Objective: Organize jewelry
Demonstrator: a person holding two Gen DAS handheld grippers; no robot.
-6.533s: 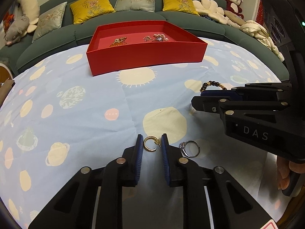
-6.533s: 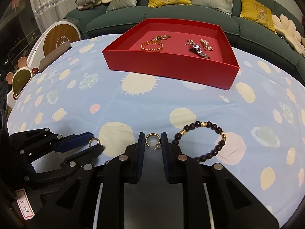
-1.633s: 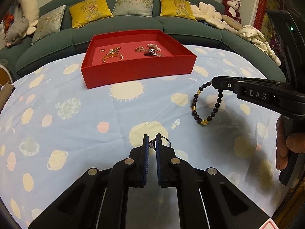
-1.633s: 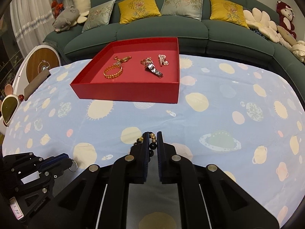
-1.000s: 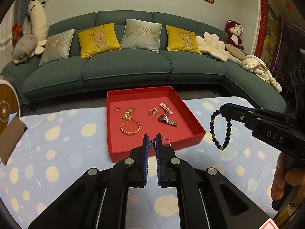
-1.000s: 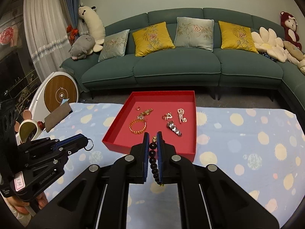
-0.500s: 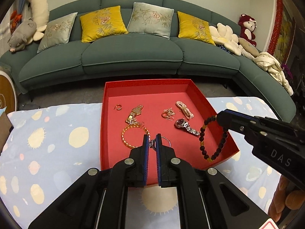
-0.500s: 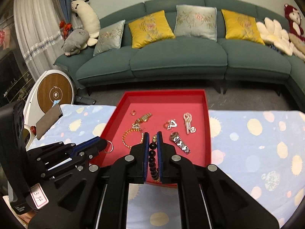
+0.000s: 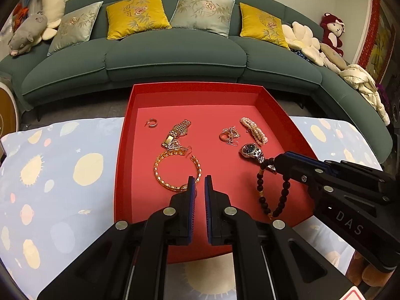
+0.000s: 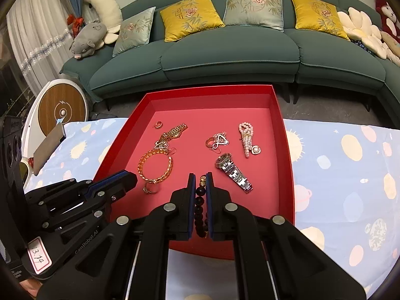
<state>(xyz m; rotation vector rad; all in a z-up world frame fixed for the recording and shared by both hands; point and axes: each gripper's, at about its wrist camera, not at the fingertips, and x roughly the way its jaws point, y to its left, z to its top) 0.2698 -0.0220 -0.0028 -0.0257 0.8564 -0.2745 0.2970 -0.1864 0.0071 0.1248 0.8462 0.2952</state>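
1. Red tray [image 9: 125, 135] sits on the tabletop [image 9: 62, 175], which is covered by a pale blue cloth with planet and sun prints; a green sofa [image 9: 175, 57] lies beyond.
2. Left claw [image 9: 200, 183] hangs over the tray's near half, jaws slightly apart with nothing visible between them in the left wrist view.
3. In the right wrist view, a small ring [image 10: 150, 189] lies on the tray floor just beyond the left claw's tips [image 10: 122, 178], touching the near edge of the gold chain bracelet [image 10: 155, 165].
4. Right claw [image 10: 200, 182] is clamped on the dark bead bracelet [image 9: 272, 195]; the loop dangles over the tray's right near area. Whether its low end touches the floor cannot be told.
5. Already lying in the tray: gold watch [image 9: 177, 132], small gold hoop [image 9: 151, 123], cluster of rings and pendant [image 9: 228, 135], pearl piece [image 9: 253, 130], steel watch [image 10: 232, 171].
6. The steel watch lies just beside the right claw's tip.
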